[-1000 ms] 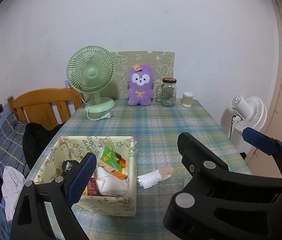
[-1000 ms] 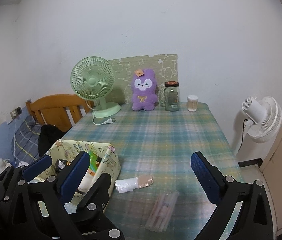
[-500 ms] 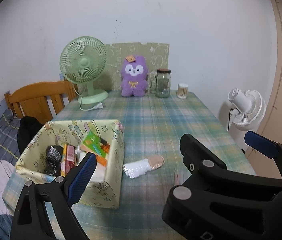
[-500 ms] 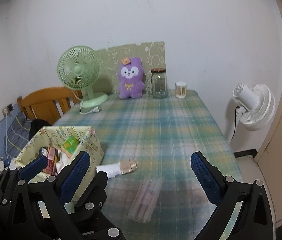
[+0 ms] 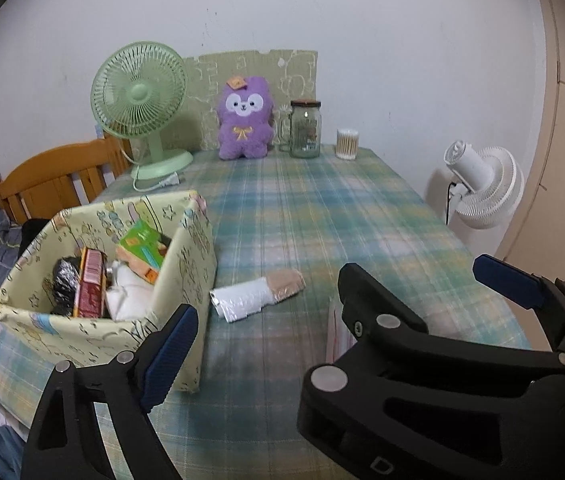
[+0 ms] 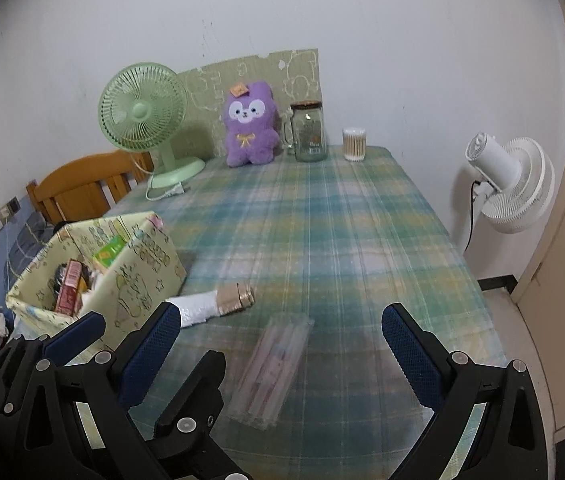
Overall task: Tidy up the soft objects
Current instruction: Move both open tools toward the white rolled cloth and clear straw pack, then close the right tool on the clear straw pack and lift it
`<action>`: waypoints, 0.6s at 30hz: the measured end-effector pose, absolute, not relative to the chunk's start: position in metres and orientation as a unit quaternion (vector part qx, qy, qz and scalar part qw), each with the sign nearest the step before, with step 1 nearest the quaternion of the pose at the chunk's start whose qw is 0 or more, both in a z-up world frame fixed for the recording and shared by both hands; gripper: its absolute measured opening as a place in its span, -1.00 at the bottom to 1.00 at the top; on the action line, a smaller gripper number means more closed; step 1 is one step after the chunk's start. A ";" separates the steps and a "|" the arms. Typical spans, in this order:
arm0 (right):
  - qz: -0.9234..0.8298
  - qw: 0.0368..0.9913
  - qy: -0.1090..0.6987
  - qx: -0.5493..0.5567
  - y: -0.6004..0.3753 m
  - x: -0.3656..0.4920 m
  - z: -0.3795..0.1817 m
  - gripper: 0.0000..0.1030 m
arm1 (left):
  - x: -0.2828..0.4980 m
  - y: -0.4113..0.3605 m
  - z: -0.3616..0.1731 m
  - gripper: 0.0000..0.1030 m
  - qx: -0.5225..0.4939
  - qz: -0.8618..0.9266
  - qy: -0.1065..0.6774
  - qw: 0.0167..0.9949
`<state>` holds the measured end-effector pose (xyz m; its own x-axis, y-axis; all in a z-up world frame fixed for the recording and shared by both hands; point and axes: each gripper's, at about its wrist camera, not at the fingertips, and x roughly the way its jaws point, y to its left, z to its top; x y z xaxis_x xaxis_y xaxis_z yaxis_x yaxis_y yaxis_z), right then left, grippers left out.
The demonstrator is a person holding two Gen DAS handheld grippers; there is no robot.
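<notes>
plaid green-and-blue cloth covers the desk (image 5: pixel 322 216), which looms larger than a second ago: both grippers have dropped toward its near edge. the pale yellow printed fabric box (image 5: pixel 186 264) sits at the near left corner, already holding packets. just beside it lies the white-and-tan rolled soft bundle (image 5: pixel 256 294), then the clear flat packet (image 6: pixel 272 368). left gripper (image 5: pixel 328 308) is wide, closing slightly, empty; right gripper (image 6: pixel 280 342) wide, empty. pickup looks imminent.
</notes>
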<state>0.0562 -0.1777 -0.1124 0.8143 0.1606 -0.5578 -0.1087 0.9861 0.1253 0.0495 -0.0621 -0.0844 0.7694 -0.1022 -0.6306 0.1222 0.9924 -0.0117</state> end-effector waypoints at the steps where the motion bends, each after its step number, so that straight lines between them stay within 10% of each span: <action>1: 0.071 0.950 0.301 0.045 -0.178 0.058 -0.116 0.98 | 0.050 -0.062 -0.087 0.75 0.016 -0.060 0.338 0.939; 18: 0.063 0.928 0.364 0.046 -0.168 0.076 -0.163 0.77 | 0.062 -0.054 -0.132 0.24 0.026 -0.056 0.390 0.919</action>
<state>0.0759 -0.1678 -0.1635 0.7274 0.1508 -0.6695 -0.0832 0.9877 0.1320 0.0625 -0.0544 -0.1319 0.6889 -0.0824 -0.7202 0.1224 0.9925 0.0035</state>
